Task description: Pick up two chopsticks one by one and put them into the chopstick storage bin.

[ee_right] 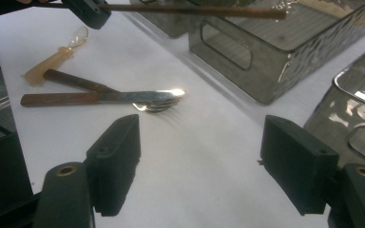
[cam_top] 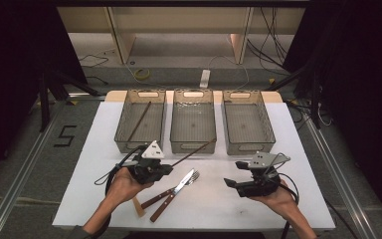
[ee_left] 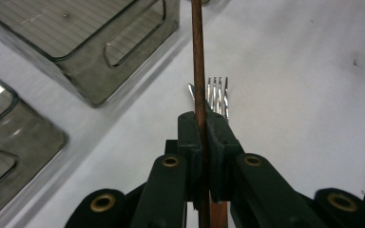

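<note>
white worktop [cam_top: 278, 129], three grey see-through plastic bins in a row along its far edge. left gripper [cam_top: 168, 168] sits in the near-left part of the worktop, jaws clenched on a long thin dark-brown wooden chopstick [cam_top: 195, 152]; the left gripper view shows both pads pressed flat against the stick. the chopstick runs up and away from the jaws toward the far right, its free end over the near wall of the middle bin [cam_top: 193, 147]; whether it touches that wall cannot be told. a second thin brown chopstick [cam_top: 140, 121] lies slantwise inside the left bin [cam_top: 127, 144]. the right bin [cam_top: 247, 147] has nothing visible in it. right gripper [cam_top: 227, 183] is held over the near-right part of the worktop, released, jaws standing wide with only bare white surface between them in the right gripper view, pointing toward the cutlery. between the two grippers, near the front edge, lie a steel knife with a brown wooden handle [cam_top: 170, 195] and a steel fork with a brown wooden handle [cam_top: 168, 193], crossing each other, heads toward the far right. just left of their handles, close under the left hand, lies a small pale tan plastic piece with a clear tip [ee_right: 52, 59]. the cutlery lies directly under the held chopstick's line in the left gripper view. black cables trail from both grippers toward the front edge.
</note>
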### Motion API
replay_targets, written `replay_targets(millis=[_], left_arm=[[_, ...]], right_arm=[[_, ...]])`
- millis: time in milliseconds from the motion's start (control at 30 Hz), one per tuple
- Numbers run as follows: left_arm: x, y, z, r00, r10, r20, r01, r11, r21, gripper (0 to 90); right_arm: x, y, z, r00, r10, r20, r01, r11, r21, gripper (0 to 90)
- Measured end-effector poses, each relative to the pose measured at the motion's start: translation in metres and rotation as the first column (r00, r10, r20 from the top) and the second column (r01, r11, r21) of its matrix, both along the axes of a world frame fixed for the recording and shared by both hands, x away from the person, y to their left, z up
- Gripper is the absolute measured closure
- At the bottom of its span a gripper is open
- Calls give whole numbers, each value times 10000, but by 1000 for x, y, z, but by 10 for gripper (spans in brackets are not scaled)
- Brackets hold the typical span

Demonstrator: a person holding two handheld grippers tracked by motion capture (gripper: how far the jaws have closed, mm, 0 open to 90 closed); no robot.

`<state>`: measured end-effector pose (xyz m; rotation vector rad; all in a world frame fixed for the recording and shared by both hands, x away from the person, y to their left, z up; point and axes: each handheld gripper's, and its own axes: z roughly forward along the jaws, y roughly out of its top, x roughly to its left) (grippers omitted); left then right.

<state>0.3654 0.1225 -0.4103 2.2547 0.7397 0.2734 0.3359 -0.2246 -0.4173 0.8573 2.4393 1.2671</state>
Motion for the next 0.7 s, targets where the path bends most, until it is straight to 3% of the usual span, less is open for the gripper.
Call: replay_targets(millis=[133, 333, 600, 700], left_arm=[[5, 9, 2, 9991, 425, -74, -427, 9985, -341, 855], [15, 21, 3, 9941, 1079, -54, -1080, 9931, -446, 855], [24, 37, 11, 9851, 1720, 44, -1711, 9820, -801, 855], [29, 43, 15, 9775, 2096, 230, -2065, 9736, -971, 855]], right_arm=[[-4, -6, -2, 9991, -419, 63, 416, 9985, 364, 299], [-10, -14, -3, 9947, -1007, 226, 982, 9909, 925, 292], [-17, -20, -6, 9923, -1210, 250, 1182, 9886, 937, 291], [-20, -21, -8, 9921, -1233, 221, 1208, 9884, 916, 289]])
